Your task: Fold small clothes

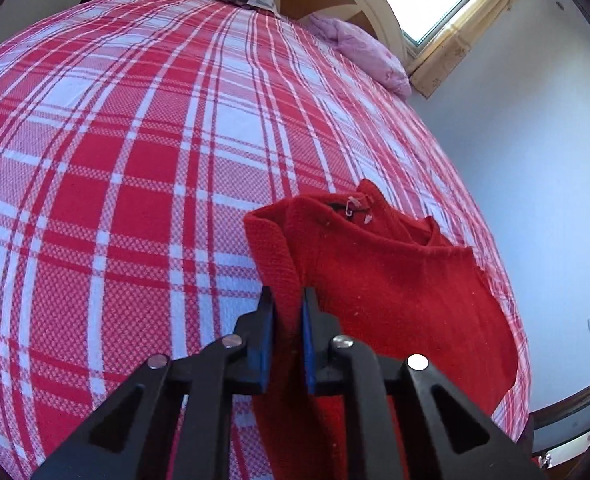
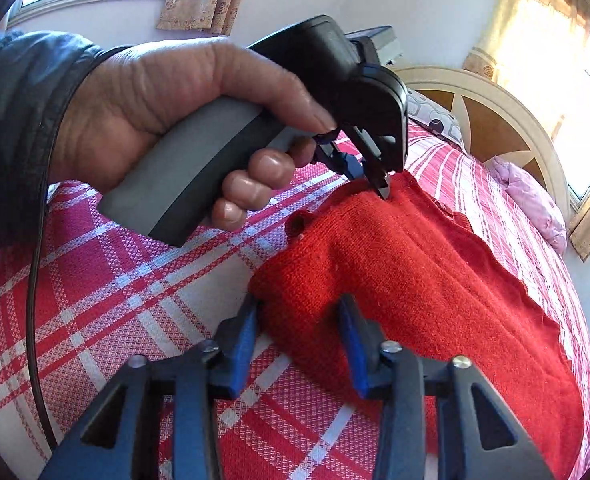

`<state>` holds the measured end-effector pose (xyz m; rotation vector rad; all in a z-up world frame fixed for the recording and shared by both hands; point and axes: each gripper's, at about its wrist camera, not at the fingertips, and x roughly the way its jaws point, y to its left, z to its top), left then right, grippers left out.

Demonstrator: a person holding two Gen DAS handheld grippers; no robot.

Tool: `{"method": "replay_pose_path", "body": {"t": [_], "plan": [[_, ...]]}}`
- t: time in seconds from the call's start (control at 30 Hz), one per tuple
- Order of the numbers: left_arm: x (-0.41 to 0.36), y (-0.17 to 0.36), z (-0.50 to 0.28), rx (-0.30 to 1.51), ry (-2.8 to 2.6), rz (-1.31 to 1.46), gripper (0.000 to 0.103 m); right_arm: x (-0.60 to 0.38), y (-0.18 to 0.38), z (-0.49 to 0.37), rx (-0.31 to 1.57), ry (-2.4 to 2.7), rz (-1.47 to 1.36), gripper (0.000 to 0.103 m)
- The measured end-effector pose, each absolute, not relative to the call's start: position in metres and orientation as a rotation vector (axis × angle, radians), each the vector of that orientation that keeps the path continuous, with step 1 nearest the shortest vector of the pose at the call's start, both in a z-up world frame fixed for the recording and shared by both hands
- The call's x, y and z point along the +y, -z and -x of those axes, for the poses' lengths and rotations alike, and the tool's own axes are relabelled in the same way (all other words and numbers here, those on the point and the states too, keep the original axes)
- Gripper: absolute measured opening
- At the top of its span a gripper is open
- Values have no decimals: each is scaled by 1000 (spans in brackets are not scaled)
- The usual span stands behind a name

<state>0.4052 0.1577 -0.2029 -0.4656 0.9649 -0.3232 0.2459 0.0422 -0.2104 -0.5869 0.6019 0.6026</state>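
1. Sweater (image 2: 415, 280) is lying on the plaid bed (image 1: 135, 160) — soft, limp knit, likely draping.
2. Left gripper (image 1: 288, 300) fingers are clamping its folded edge.
3. Right gripper (image 2: 299, 312) fingers are standing apart, straddling the near corner — a good hold.

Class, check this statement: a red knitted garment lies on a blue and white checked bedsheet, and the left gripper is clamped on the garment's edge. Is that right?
Not quite. The bedsheet is red and white checked, not blue and white, as the left wrist view shows. The rest holds: the red knitted garment lies on it, and the left gripper is clamped on the garment's edge.
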Motion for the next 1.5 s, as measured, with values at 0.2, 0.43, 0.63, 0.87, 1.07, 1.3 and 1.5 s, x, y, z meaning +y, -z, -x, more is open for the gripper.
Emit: {"method": "replay_pose_path", "body": {"t": [0.2,0.43,0.63,0.87,1.07,1.3,1.5], "plan": [[162,198,-400,961,315,514,11,35,205,-251,604,-618,550,23],[158,172,-395,921,343,576,11,-2,179,-262,636,-676,328,20],[127,134,-403,873,404,583,10,-51,144,-266,601,-676,150,19],[70,89,-412,819,495,544,10,-114,114,-268,540,-604,9,19],[24,80,-426,824,544,520,10,-164,108,-276,530,-527,-64,19],[-38,74,-443,851,609,464,10,-217,117,-277,545,-454,-177,19],[-95,99,-454,924,648,402,10,-267,144,-278,621,-392,-309,19]]}}
